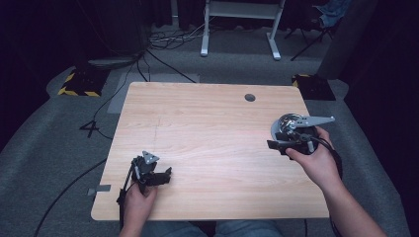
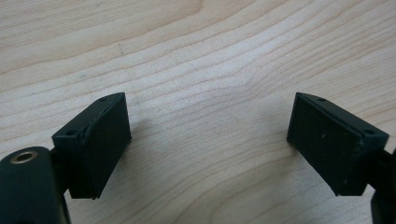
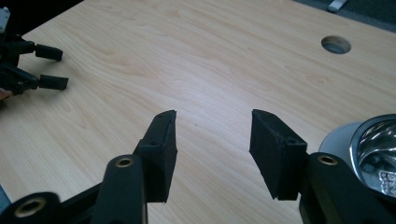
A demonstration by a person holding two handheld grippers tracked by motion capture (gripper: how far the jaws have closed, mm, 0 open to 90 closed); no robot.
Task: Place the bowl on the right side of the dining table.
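The shiny round metal bowl [image 3: 380,151] on the light wooden table [image 3: 201,70] was cut off by the right edge in the right gripper view. In the high view, the right hand [image 1: 316,160] and black right gripper [image 1: 276,144] hid part of that bowl.

Bare table [image 1: 207,128] lies between the grippers; a shiny metal bowl [image 1: 289,123], possibly lidded, blocks the right edge.

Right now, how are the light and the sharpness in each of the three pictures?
High view: the table is brightly lit, the room behind is dark, and the picture is a little soft. Left gripper view: even light, crisp wood grain, soft shadows beside the left gripper. Right gripper view: the metal bowl glares, and the right gripper is sharp.
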